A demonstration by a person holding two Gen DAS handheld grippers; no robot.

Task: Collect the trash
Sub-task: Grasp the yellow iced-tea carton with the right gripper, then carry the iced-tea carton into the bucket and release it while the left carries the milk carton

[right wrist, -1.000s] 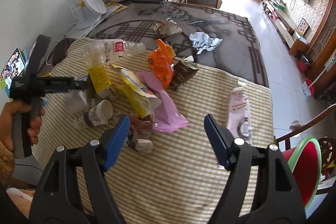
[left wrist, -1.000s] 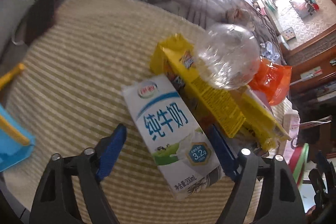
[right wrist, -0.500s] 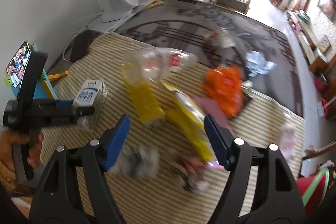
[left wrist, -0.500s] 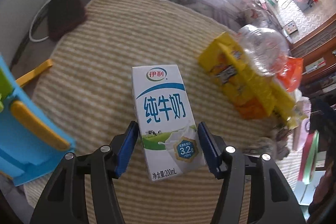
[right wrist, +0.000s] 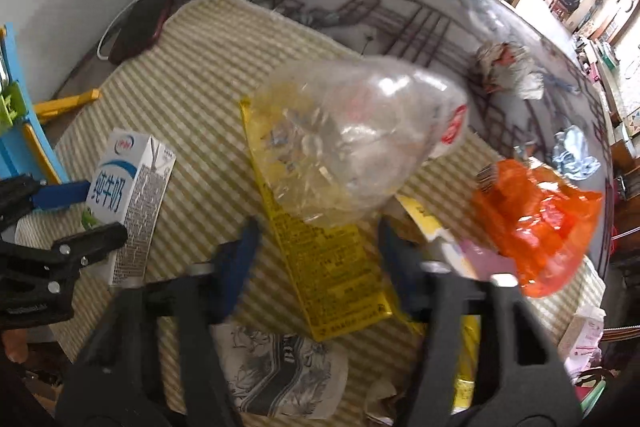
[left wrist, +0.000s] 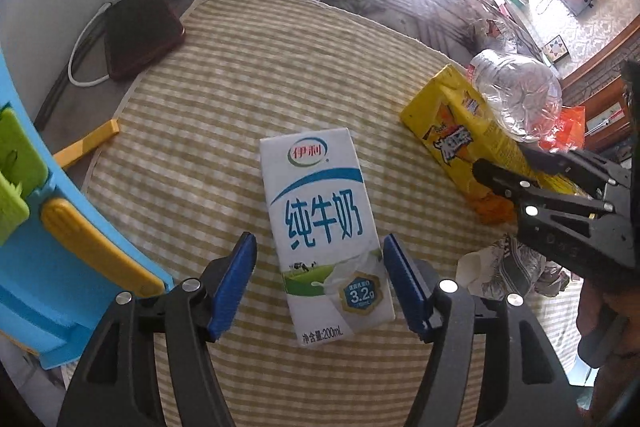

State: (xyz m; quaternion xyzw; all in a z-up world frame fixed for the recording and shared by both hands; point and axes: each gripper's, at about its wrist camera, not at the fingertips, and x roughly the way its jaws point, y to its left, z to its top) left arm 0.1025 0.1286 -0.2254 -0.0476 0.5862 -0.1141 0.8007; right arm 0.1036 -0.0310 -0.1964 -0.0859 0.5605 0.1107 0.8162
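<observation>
My left hand-held gripper (left wrist: 318, 283) straddles the milk carton (left wrist: 324, 227), which stands on the striped mat (left wrist: 224, 75) on the worktop; its jaws are opening, pads just clear of the carton's sides. My right hand-held gripper (right wrist: 316, 263), blurred, hangs above the yellow box (right wrist: 328, 259) with jaws closing, gripping nothing. A clear bottle (right wrist: 356, 143) lies on the box, beside an orange bag (right wrist: 536, 219)

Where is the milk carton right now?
The milk carton lies on the striped mat, between the opening jaws of the left gripper, left of the yellow carton.
</observation>
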